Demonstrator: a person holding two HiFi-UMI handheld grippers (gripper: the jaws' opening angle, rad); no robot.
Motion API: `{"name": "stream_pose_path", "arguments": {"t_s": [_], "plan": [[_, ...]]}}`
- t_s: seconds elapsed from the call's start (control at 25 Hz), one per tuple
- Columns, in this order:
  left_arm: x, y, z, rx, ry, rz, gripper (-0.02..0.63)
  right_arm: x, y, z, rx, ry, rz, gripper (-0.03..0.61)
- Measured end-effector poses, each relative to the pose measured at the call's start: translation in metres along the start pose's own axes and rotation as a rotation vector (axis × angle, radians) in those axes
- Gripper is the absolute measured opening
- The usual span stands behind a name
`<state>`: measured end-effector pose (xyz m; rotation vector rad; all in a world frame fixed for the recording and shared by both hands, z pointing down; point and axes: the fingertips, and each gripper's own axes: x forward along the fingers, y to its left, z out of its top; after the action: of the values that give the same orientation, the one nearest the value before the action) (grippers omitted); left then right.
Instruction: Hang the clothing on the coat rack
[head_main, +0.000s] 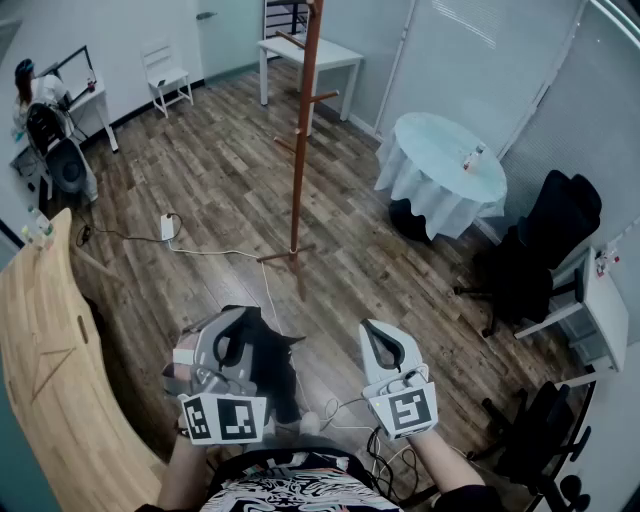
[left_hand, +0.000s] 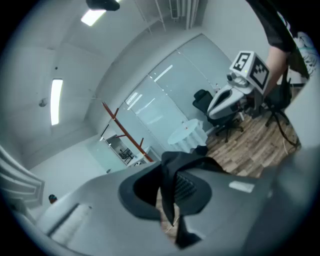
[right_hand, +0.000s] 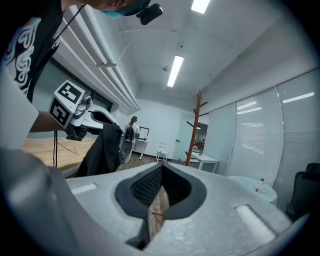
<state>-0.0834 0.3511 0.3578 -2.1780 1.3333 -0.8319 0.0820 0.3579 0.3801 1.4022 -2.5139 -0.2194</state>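
Note:
The brown wooden coat rack (head_main: 300, 130) stands on the wood floor ahead of me, its pegs bare. My left gripper (head_main: 238, 322) is shut on a black piece of clothing (head_main: 275, 372) that hangs below it, low and near my body. In the left gripper view the dark cloth (left_hand: 169, 192) is pinched between the jaws, with the coat rack (left_hand: 125, 134) far off. My right gripper (head_main: 380, 332) is shut with nothing in it, beside the left one. The right gripper view shows its own closed jaws (right_hand: 161, 172), the coat rack (right_hand: 196, 125) and the hanging clothing (right_hand: 102, 150).
A round table with a white cloth (head_main: 445, 160) stands right of the rack, black office chairs (head_main: 545, 250) beyond it. A curved wooden counter (head_main: 50, 360) runs along my left. A power strip and cable (head_main: 168, 228) lie on the floor. A person sits at a far desk (head_main: 40, 105).

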Motion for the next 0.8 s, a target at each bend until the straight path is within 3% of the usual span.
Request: {"name": "stream_pose_path", "arguments": {"t_s": [0.12,0.32,0.56,0.8], "plan": [[-0.019,-0.02,-0.006,-0.101,0.007,-0.009,0.006,-0.016,0.01,-0.009,0.042,0.02,0.014,-0.003],[-0.038,-0.041,-0.003,-0.184,0.008,-0.001,0.006,-0.035,0.012,-0.018,0.117,0.011,0.047,-0.003],[-0.033,-0.057,0.001,-0.177,0.019,0.01,0.006,-0.05,-0.016,-0.026,0.18,-0.014,0.006,-0.003],[-0.011,-0.062,0.011,-0.239,-0.013,0.023,0.006,-0.059,-0.031,-0.039,0.178,-0.017,0.01,-0.003]]}}
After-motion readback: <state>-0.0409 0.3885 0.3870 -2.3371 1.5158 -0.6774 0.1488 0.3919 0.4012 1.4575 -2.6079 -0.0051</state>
